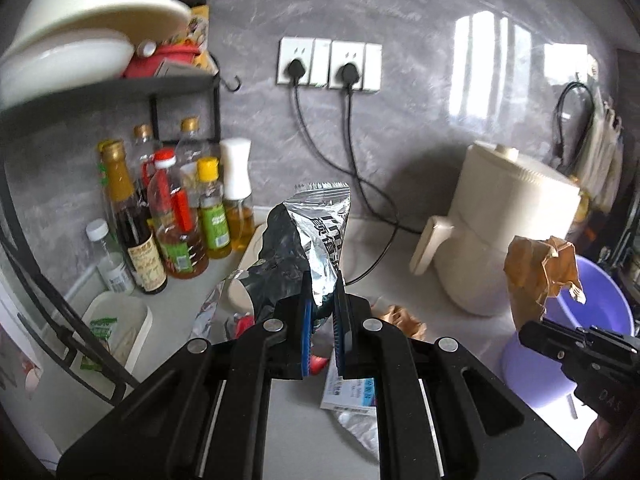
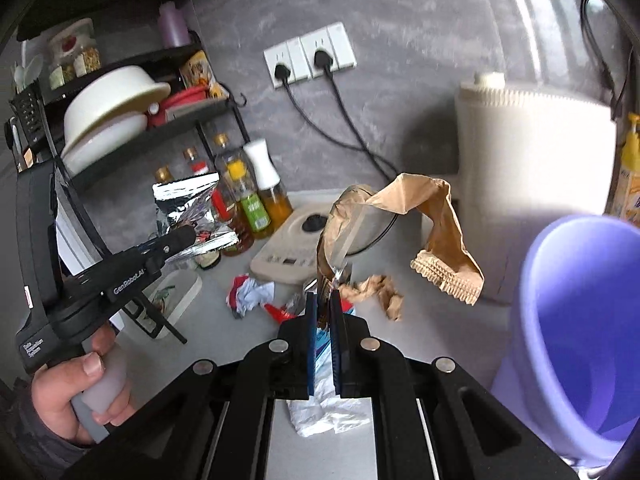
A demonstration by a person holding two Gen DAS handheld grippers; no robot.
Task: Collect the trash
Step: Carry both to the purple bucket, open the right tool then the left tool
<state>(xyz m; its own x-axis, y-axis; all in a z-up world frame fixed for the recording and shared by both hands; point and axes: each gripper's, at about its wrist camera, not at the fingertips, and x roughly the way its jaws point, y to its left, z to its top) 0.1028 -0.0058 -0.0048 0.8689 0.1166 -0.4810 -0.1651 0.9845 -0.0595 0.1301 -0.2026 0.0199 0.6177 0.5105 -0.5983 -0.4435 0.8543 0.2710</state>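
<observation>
**Two pieces of trash held above the kitchen counter**

A silver foil snack bag is gripped at its lower edge by the left gripper, whose blue pads are clenched on the foil; the bag is held upright above the pale counter. In the right wrist view, the same bag is seen beside the cluster of condiment bottles, with the left gripper carried by a hand wrapped round its grey handle.

A crumpled brown paper bag with a clear tape strip is grasped by the right gripper, its jaws closed on the bag's lower end. The bag is draped to the right, its serrated edge hanging near the purple plastic basin without touching it.

More trash is left lying on the counter: a red-and-white crumpled wrapper, a ball of brown paper, and a white plastic wrapper beneath the right gripper. A cream appliance is placed against the grey wall, beside the basin. Two black plugs are seated in the wall sockets. Cream bowls are stacked on a black rack at the left.
</observation>
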